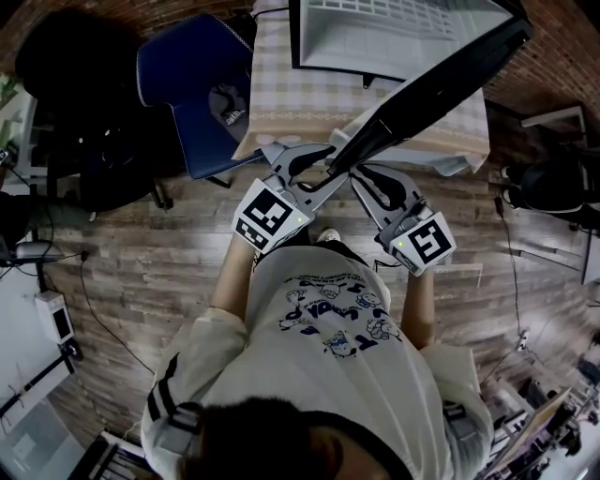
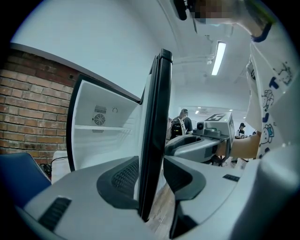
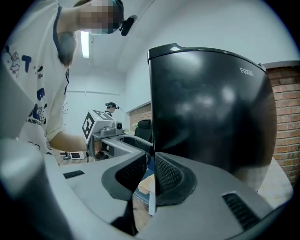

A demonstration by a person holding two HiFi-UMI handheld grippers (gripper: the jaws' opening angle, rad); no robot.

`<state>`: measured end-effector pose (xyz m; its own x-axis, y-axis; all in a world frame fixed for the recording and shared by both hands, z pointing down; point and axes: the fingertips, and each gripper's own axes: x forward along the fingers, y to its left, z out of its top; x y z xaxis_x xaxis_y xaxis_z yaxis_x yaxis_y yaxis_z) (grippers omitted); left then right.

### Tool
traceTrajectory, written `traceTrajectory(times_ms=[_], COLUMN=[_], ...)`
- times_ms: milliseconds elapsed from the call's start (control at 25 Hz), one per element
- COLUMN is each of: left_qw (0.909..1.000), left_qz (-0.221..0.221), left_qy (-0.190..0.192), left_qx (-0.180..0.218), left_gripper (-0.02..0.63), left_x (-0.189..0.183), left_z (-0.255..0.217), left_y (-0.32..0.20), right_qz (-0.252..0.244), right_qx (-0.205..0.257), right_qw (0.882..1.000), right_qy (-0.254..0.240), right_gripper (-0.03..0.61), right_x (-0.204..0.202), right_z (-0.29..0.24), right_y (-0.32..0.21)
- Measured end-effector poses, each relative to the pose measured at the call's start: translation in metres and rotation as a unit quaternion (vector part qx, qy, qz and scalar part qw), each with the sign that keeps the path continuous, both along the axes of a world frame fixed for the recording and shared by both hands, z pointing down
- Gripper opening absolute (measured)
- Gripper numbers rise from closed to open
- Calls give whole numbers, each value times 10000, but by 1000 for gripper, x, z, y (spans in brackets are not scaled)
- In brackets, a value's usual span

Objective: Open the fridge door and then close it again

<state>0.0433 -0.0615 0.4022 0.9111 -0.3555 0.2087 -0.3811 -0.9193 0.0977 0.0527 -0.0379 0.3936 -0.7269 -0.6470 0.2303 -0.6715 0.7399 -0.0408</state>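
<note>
Standing well open, the fridge door (image 1: 441,84) is seen in the head view as a dark slab swung out from the fridge (image 1: 394,28), which sits on a table (image 1: 272,84) with a checked cloth, and the door's free edge is brought close to the person's chest. The left gripper (image 2: 151,164) is placed astride that free edge: its fingers are spread apart with the edge between them, and a clear gap is left on the outer-face side, so no clamp is made. The right gripper (image 3: 151,161) is held just beside it with its fingers drawn near together around a slim gap. The door's glossy outer face is seen beyond its tips, and no pressing on the door can be made out. The door is judged to be stiff and light on its hinge, and its polished face is likely slippery. It is best taken at the free edge, far from the hinge, or simply pushed flat on its outer face for closing. Since the fridge is small, a gentle, steady swing is advised so that it is not shifted on the table.
</note>
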Motion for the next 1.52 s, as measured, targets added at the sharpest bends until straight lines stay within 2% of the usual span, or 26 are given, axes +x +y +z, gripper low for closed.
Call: traceTrajectory(times_ms=[240, 520, 840, 1040, 1160, 1280, 1520], left_qw=[9999, 9999, 9997, 9993, 9986, 9978, 9973], left_qz=[94, -30, -207, -374, -525, -632, -697], left_qy=[-48, -106, -68, -58, -95, -124, -146], left_qx=[-29, 16, 60, 41, 69, 134, 153], left_gripper=[161, 163, 161, 161, 160, 153, 149], left_x=[1, 19, 7, 11, 19, 4, -14], left_z=[3, 6, 3, 5, 7, 7, 6], left_y=[0, 0, -6, -18, -26, -37, -58], right_qz=[-37, 6, 4, 112, 151, 140, 302], right_qx=[-248, -160, -94, 173, 143, -50, 31], right_qw=[9995, 9994, 9991, 9994, 9995, 9996, 9994], right_qy=[201, 312, 417, 274, 220, 257, 185], right_gripper=[74, 57, 43, 41, 41, 41, 43], right_x=[13, 25, 9, 11, 20, 8, -4], right_z=[12, 16, 13, 4, 5, 9, 3], right_y=[2, -6, -14, -32, -39, -43, -61])
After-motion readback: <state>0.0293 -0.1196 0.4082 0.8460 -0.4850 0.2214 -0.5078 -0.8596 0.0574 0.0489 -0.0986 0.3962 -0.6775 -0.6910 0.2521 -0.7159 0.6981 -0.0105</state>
